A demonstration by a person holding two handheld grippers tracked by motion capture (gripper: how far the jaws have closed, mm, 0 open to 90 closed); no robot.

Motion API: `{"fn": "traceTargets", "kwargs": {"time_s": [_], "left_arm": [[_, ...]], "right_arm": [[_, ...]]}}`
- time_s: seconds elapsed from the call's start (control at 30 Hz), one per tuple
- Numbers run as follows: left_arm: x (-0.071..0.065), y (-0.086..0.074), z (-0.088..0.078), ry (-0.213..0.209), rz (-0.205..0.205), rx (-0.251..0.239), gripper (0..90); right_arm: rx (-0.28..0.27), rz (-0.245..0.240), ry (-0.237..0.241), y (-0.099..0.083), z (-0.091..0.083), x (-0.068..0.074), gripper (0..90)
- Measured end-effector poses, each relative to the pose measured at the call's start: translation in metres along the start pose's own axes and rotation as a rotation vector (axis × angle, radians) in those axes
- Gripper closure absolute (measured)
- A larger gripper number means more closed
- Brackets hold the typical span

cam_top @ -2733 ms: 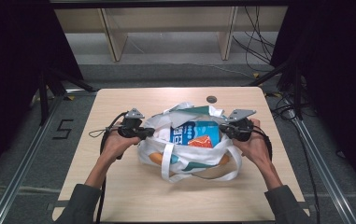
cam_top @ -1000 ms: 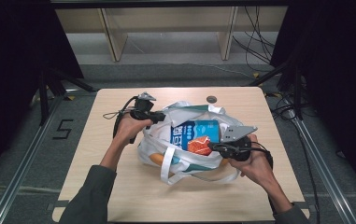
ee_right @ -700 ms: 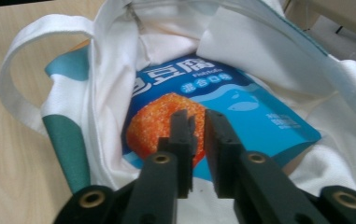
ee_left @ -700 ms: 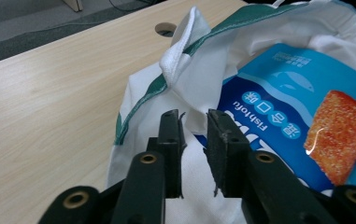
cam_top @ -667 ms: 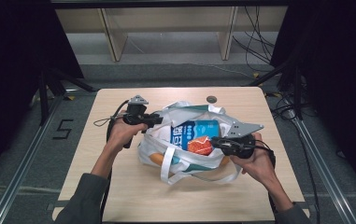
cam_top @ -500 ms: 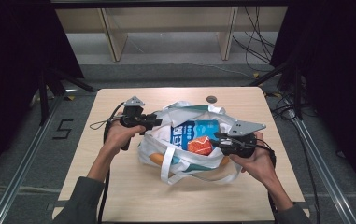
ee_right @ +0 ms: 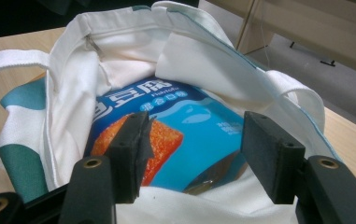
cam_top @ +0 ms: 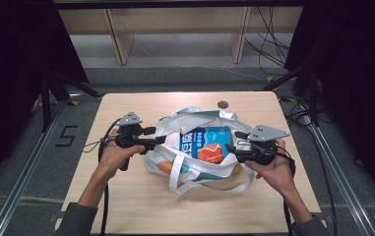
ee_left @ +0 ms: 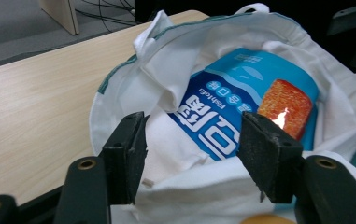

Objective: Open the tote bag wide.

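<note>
blue packet (cam_top: 205, 140): lower part buried under folds of white tote bag (cam_top: 195, 167); small print unreadable
orange item (cam_top: 164, 167): mostly covered by bag cloth, maybe a bread roll
round object (cam_top: 222, 104): on table (cam_top: 126, 196) beyond bag, too small to identify
forearms: cut off at bottom edge, high view
bag handle (ee_right: 7, 59): cropped at left edge, right gripper view
</note>
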State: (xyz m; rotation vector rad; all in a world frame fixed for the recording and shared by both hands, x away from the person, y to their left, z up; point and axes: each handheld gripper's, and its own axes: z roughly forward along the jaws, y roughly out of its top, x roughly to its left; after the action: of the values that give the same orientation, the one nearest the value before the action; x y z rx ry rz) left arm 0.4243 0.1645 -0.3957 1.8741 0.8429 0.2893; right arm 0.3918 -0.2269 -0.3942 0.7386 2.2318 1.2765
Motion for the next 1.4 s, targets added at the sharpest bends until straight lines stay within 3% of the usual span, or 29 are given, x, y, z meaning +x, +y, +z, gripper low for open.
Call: {"fn": "traceTargets", "kwargs": {"time_s": [0.13, 0.3, 0.4, 0.43, 0.7, 0.87, 1.1, 1.3, 1.33, 1.4], "left_arm": [[-0.005, -0.002, -0.008, 0.014, 0.029, -0.002, 36.9], [-0.008, -0.008, -0.011, 0.017, 0.015, -0.001, 35.0], [-0.011, -0.014, -0.013, 0.018, 0.018, 0.016, 33.7], [-0.011, -0.014, -0.013, 0.018, 0.018, 0.016, 33.0], [-0.018, -0.028, -0.017, 0.010, 0.012, 0.008, 30.0], [-0.025, -0.035, -0.020, 0.017, 0.019, 0.004, 28.6], [-0.031, -0.044, -0.023, 0.003, 0.027, 0.016, 28.1], [-0.037, -0.051, -0.026, 0.011, 0.028, -0.004, 27.2], [-0.038, -0.053, -0.027, 0.004, 0.029, 0.000, 27.1], [-0.043, -0.057, -0.031, -0.001, 0.034, -0.012, 26.6]], "right_arm": [[-0.004, 0.008, -0.008, -0.002, -0.002, -0.001, 42.4], [-0.016, 0.033, -0.019, -0.004, -0.004, -0.001, 40.1], [-0.017, -0.006, -0.017, -0.005, -0.004, -0.004, 39.0], [-0.020, 0.026, -0.023, -0.006, -0.003, -0.003, 38.8], [-0.001, 0.023, -0.010, -0.008, -0.004, -0.001, 37.8], [-0.016, 0.027, -0.027, -0.010, -0.004, 0.003, 33.3], [-0.027, 0.038, -0.035, -0.010, -0.009, 0.005, 30.6], [-0.032, 0.029, -0.045, -0.014, -0.015, 0.011, 29.6], [-0.036, 0.052, -0.050, -0.016, -0.017, 0.013, 29.6], [-0.035, 0.048, -0.047, -0.018, -0.022, 0.014, 28.7]]}}
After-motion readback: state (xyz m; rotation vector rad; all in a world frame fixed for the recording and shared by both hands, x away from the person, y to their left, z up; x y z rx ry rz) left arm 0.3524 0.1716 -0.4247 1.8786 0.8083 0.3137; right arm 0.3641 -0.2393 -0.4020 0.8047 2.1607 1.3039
